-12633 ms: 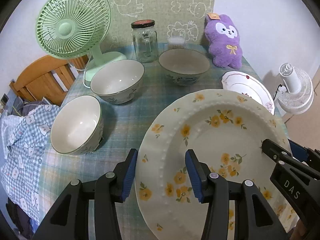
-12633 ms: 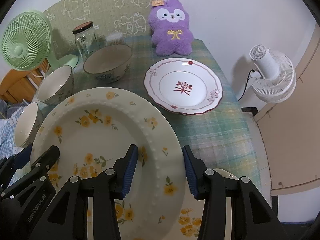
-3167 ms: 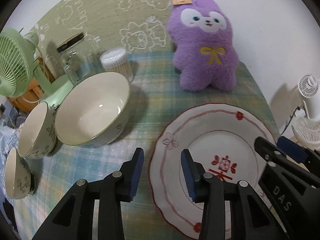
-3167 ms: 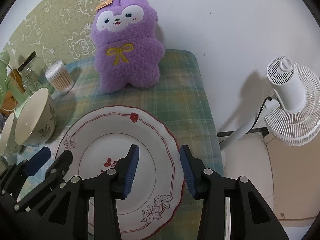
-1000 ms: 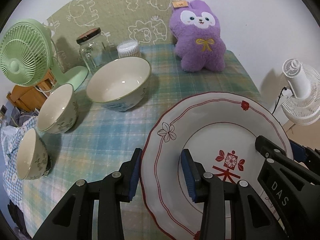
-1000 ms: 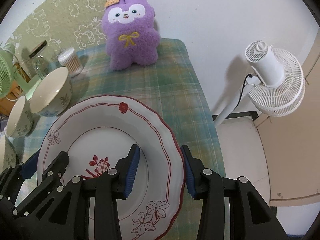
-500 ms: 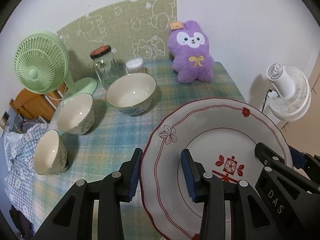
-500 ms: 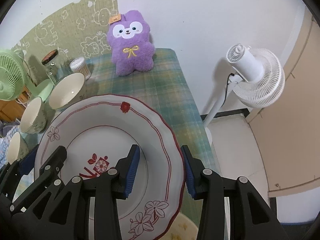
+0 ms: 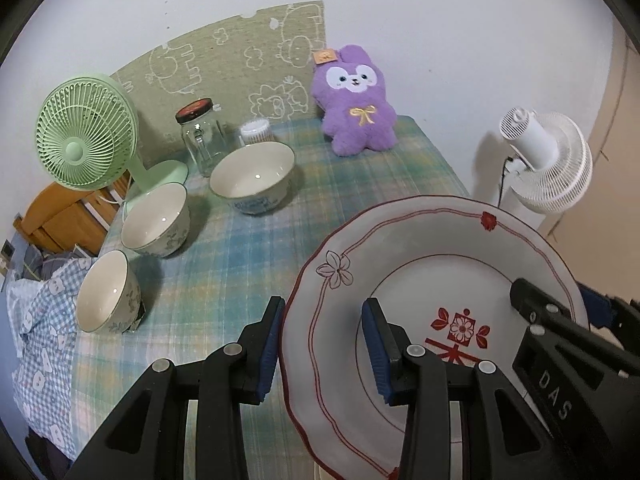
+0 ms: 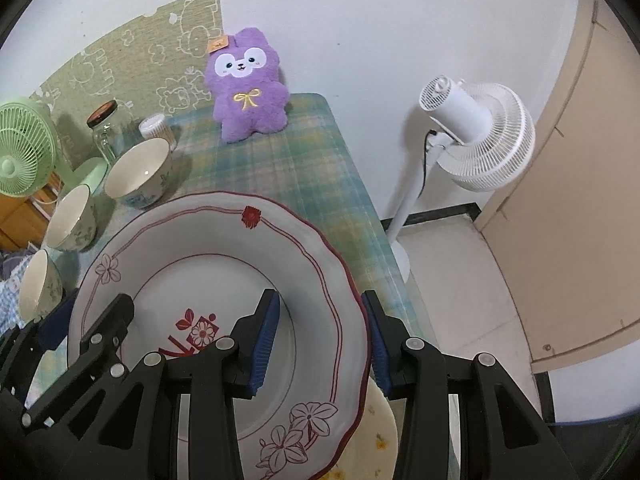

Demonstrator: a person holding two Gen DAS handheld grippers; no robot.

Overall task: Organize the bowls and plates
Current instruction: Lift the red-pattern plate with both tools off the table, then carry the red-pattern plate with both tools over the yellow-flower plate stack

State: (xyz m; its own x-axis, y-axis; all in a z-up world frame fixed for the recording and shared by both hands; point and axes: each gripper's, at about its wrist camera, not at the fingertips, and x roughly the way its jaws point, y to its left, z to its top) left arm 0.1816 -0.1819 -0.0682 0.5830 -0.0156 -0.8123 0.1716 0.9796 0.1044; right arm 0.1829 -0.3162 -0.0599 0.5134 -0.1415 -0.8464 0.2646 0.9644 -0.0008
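A white plate with a red rim line and red centre mark [image 9: 432, 264] [image 10: 208, 264] is held in the air above the near right part of the table. My left gripper [image 9: 323, 334] is shut on its left rim. My right gripper [image 10: 320, 330] is shut on its right rim. Below it, part of a cream plate with yellow flowers [image 10: 380, 436] shows. Three bowls stand at the left: a large one [image 9: 252, 176] [image 10: 138, 172], a middle one [image 9: 155, 219] [image 10: 72, 216] and a small one [image 9: 105, 292] [image 10: 39, 284].
A checked tablecloth [image 9: 240, 264] covers the table. At the back stand a green fan [image 9: 86, 132], a glass jar [image 9: 200, 136], a small cotton-swab tub [image 9: 257, 131] and a purple plush rabbit [image 9: 356, 112]. A white floor fan [image 10: 476, 136] stands right of the table edge.
Both grippers have lifted the red-rimmed plate higher and drawn it back toward the near edge; the bowls and back wall look further away. The yellow-flowered plate now shows beneath.
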